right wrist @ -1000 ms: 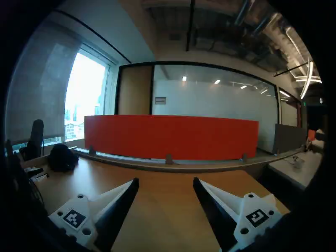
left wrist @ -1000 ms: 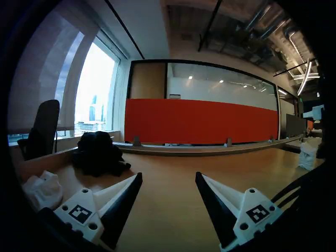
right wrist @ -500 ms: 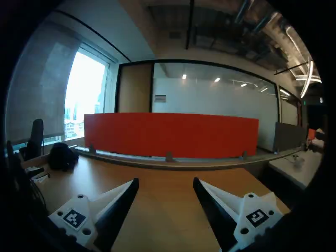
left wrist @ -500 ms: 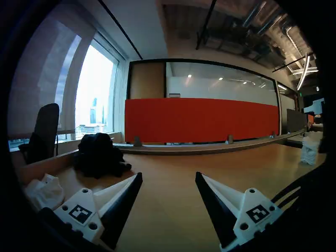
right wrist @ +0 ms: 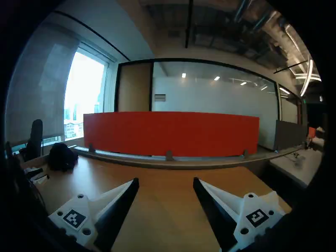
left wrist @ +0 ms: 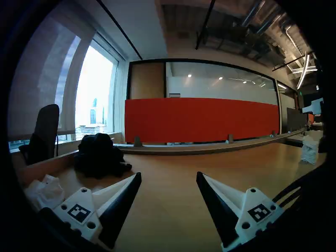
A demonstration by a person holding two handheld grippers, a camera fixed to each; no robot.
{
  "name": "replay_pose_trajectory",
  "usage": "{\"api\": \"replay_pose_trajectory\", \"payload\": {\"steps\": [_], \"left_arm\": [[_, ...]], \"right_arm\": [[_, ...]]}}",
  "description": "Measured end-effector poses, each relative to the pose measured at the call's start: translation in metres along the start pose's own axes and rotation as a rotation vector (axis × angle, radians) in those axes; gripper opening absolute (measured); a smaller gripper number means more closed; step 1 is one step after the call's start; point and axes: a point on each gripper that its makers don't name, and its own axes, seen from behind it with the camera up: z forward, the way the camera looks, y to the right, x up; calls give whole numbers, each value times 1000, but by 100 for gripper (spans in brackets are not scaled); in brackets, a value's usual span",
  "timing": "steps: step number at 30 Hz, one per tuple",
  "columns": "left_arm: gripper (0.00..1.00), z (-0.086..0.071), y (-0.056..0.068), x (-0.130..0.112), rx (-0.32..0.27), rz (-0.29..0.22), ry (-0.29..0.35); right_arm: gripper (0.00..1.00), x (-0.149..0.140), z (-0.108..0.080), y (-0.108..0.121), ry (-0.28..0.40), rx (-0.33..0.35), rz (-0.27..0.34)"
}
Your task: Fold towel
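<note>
Not much going on yet, honestly. Starting at the left of the left gripper view: an office chair [left wrist: 42, 130] stands by the window, and below it a white crumpled cloth [left wrist: 44, 193] sits on the wooden desk [left wrist: 168, 197], just beside the left gripper's [left wrist: 168, 173] outer finger. My guess is that's the towel, though I can't say for sure. Behind it is a black heap [left wrist: 98, 154], bag or clothing, hard to tell. In the middle the left gripper's claw is spread wide with nothing but bare desk between the fingers, and the red divider [left wrist: 201, 119] runs along the back. Far right, near the desk's edge, there's a white stack [left wrist: 310, 149] that could be folded cloths.

In the right gripper view the same black heap [right wrist: 62, 157] is far off to the left, and the right gripper [right wrist: 165, 179] is also spread apart and empty over bare wood.

What changed in the last second? Barely anything: both views have only drifted a touch, the divider sitting slightly higher in the right one, and neither claw has closed. So I'd say folding hasn't started; somebody first has to reach left for that cloth and spread it flat.
</note>
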Motion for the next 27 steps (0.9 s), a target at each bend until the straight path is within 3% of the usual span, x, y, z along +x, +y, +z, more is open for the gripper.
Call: {"api": "replay_pose_trajectory", "payload": {"steps": [15,27], "left_arm": [[97,0,0,0,0,0,0],[97,1,1,0,0,0,0]], "right_arm": [[100,16,-5,28,60,-42,-11],[100,-18,-9,46,92,-85,21]]}}
